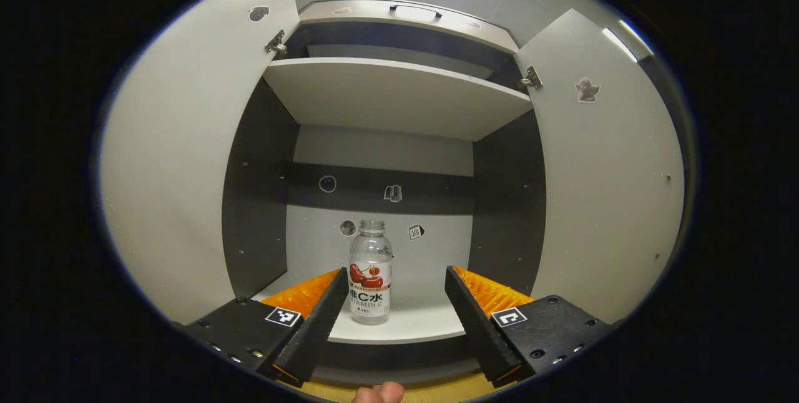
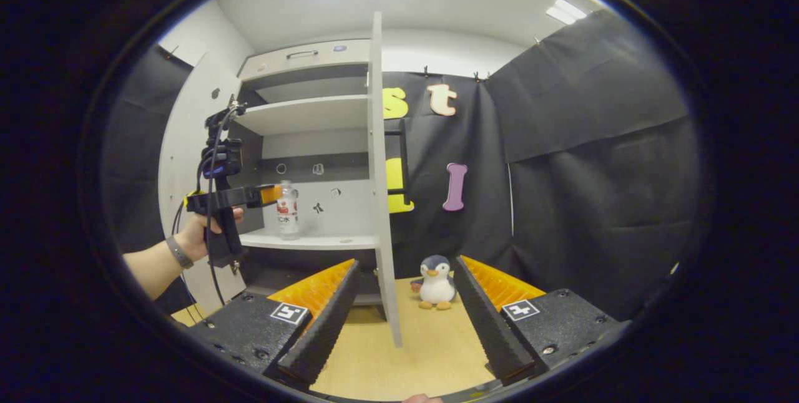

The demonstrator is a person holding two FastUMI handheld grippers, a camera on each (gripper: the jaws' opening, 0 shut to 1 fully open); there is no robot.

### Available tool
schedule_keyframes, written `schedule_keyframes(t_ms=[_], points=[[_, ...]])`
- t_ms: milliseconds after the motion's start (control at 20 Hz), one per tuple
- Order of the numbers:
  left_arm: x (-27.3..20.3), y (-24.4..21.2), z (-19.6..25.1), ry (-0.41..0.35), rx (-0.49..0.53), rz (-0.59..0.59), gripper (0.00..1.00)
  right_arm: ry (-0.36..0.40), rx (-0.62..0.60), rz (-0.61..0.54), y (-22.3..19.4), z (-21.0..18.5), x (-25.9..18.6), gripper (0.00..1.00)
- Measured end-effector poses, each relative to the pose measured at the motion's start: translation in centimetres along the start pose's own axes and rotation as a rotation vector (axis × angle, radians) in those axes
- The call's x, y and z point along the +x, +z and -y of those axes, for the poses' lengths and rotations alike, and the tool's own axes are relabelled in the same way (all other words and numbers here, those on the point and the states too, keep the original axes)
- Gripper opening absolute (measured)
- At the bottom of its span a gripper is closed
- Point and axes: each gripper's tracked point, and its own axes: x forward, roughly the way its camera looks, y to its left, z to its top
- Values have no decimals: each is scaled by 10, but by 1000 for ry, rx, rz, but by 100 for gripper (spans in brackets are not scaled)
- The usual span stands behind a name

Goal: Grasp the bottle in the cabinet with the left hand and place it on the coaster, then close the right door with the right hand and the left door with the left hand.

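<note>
Cabinet (image 1: 387, 160) bottle (image 1: 370, 272), label perhaps "Vitamin C".

Left hand-held gripper (image 2: 269, 194) reaches toward bottle (image 2: 287, 209) inside cabinet (image 2: 306, 119).

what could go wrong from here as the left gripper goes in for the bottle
The bottle stands off-centre, close to one finger of the open left gripper, so that finger may clip and tip it. It looks nearly empty, hence likely light and easy to knock over. The open right door stands edge-on between the fingers of the right gripper, so they might bump.
</note>
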Motion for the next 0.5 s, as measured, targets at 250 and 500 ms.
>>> schedule_keyframes(t_ms=[250,500], points=[[49,-13,-13,57,31,-3,95,-44,-14,2,2,7,-4,98],[82,-24,-25,95,64,-15,95,-84,-4,-20,-5,15,-6,98]])
